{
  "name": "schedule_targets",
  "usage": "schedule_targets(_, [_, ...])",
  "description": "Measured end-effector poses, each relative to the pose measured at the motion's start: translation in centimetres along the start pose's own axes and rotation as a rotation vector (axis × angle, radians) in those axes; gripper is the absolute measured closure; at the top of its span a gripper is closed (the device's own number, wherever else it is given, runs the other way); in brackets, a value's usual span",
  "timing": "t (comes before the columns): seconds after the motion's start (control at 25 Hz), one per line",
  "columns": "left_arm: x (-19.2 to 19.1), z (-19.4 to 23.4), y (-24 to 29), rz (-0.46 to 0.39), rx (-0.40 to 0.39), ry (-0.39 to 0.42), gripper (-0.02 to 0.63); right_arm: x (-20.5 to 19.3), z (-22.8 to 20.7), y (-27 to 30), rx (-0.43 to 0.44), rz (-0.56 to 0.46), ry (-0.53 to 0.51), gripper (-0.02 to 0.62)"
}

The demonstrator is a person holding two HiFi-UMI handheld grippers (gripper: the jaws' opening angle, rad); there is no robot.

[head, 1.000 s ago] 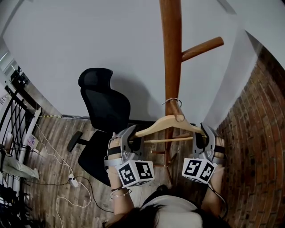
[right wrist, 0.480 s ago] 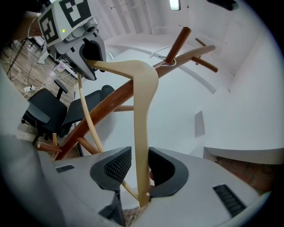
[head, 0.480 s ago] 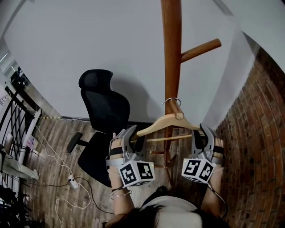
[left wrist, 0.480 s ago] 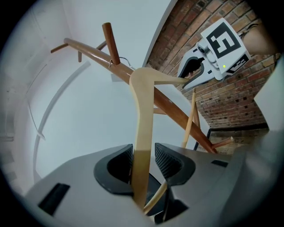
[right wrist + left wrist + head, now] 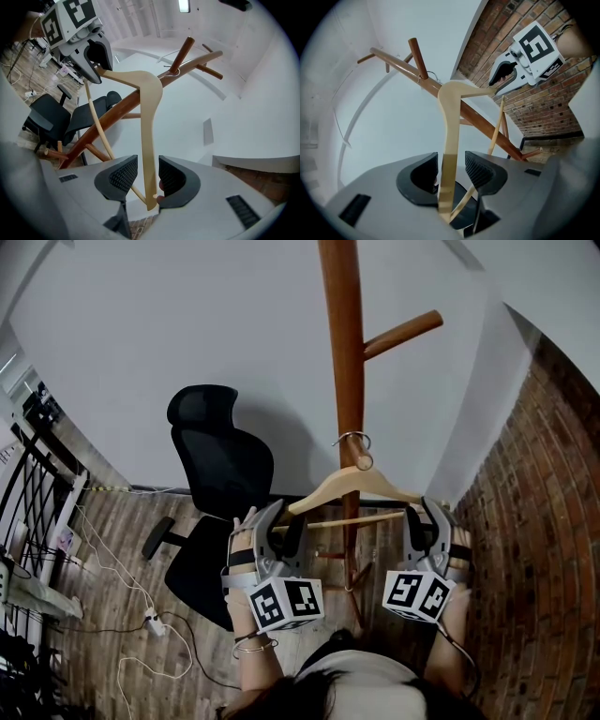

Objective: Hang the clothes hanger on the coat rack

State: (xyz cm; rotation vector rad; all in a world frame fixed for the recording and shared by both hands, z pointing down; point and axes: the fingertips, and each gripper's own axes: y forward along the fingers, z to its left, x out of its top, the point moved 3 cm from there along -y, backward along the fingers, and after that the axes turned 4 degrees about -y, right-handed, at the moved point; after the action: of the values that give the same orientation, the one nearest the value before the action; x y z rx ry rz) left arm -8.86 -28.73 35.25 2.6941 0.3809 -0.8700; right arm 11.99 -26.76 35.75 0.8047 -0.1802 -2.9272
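head view: the left claw (image 5: pixel 281 521) has just spread, loose around one arm of the pale wooden clothes hanger (image 5: pixel 361 486). its metal hook sits over a peg of the brown wooden coat rack (image 5: pixel 342 352). the right claw (image 5: pixel 425 519) has likewise just spread around the other arm.

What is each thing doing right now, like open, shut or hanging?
coat rack: standing upright.
wooden hanger: hanging, hook over a rack peg.
left claw: open, just been opening, hanger end between its pads.
right claw: open, just been opening, other hanger end between its pads.
office chair: upright, nobody sitting.
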Motion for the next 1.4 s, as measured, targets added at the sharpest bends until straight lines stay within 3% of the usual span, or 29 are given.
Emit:
schedule_targets(0.28, [0.4, 0.3, -1.3, -0.008, 0.023, -0.039, 0.433, 0.1, 0.1, -1.1, -0.012, -0.002, 0.007, 0.455])
schedule_targets(0.68, [0.0, -0.6, -3.5, -0.008, 0.03, -0.004, 0.434, 0.1, 0.7, -3.3, -0.014, -0.012, 0.021, 0.456])
schedule_targets(0.88, [0.6, -1.1, -5.0, -0.006, 0.037, -0.074, 0.437, -0.4, 1.0, -4.5, -0.012, -0.02, 0.028, 0.456])
schedule_targets(1.4, [1.1, -4.0, -9.5, 0.031, 0.06, -0.07, 0.494, -1.7, 1.9, -8.8, 0.015, -0.052, 0.028, 0.477])
